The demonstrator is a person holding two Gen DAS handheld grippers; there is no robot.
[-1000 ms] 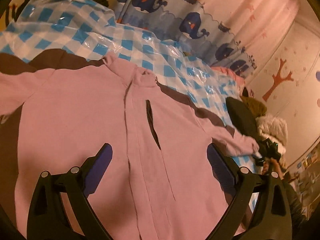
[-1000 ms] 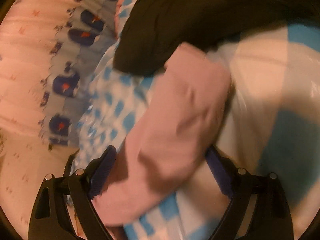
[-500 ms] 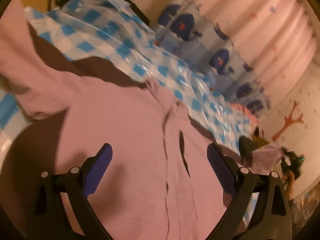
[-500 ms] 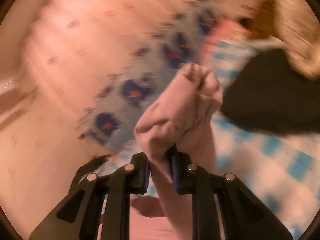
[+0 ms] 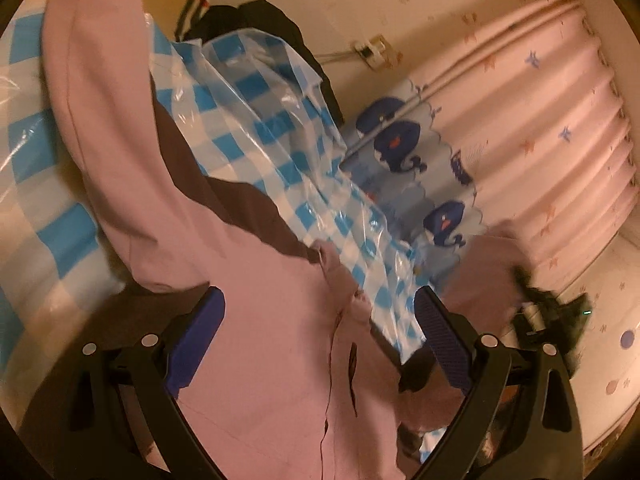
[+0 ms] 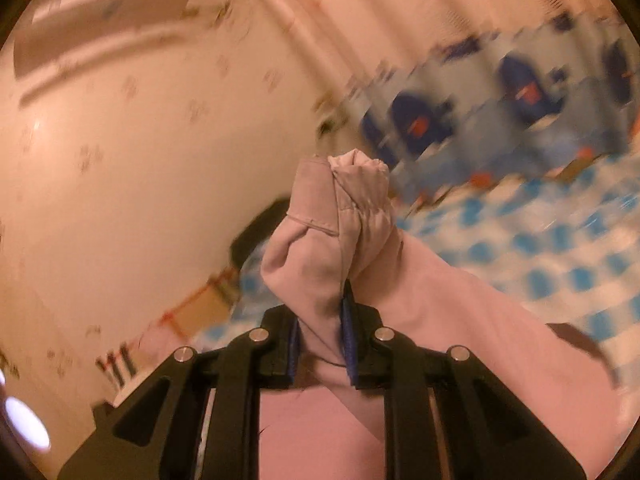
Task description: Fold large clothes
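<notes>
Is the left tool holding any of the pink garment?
No, the left tool stands wide open above the pink garment, its pads clear of the cloth.

The shirt (image 5: 256,320) is plain pale pink. Under it the plastic sheet (image 5: 280,148) is checked in bright blue and white. The curtain (image 5: 560,128) is pink with small stars, its lower band (image 5: 420,168) grey-blue with navy whales.

Whale curtain (image 6: 520,92) and checked sheet (image 6: 560,248) smear into blur (right wrist view); right tongs (image 5: 548,312) blurred too
</notes>
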